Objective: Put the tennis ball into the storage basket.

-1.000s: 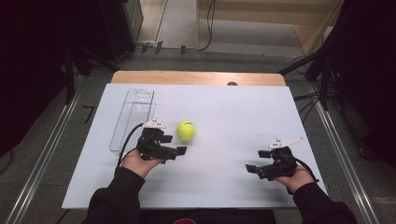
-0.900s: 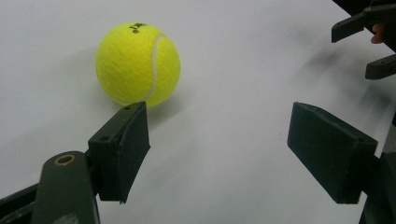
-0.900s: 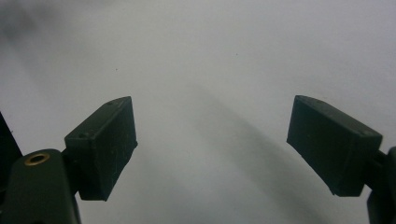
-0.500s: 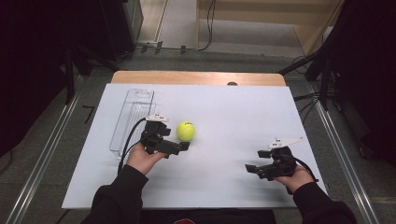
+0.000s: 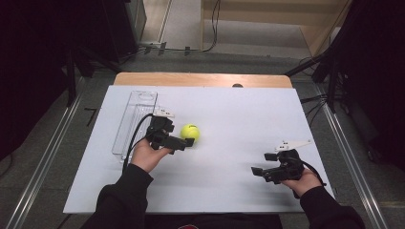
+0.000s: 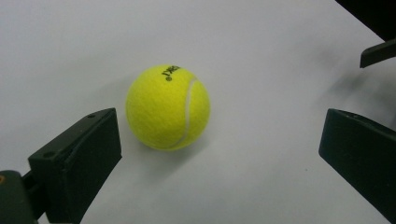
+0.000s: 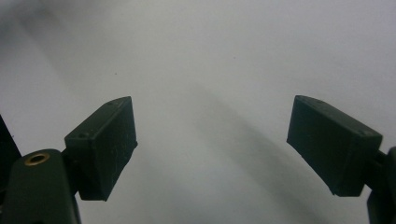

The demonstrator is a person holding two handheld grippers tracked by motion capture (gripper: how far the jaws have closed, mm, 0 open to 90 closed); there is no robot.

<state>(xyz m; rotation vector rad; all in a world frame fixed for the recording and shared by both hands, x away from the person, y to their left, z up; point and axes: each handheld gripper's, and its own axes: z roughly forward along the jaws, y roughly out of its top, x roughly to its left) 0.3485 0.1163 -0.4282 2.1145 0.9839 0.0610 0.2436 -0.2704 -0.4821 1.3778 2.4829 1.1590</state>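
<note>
Now my left gripper (image 6: 219, 154), jaws just opened wide, faces the tennis ball (image 6: 167, 107) (untouched) on the white table (image 5: 239, 114); right gripper (image 7: 212, 144) gapes empty.

A yellow tennis ball (image 6: 168, 107) rests free on the white table (image 5: 239, 119).

left gripper (image 5: 184, 138) beside tennis ball (image 5: 190, 132), right gripper (image 5: 261, 164) apart

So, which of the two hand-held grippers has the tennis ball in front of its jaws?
The left hand-held gripper. Its open jaws point at the yellow tennis ball, which lies on the white sheet untouched. The right hand-held gripper, also open, faces bare sheet.
</note>
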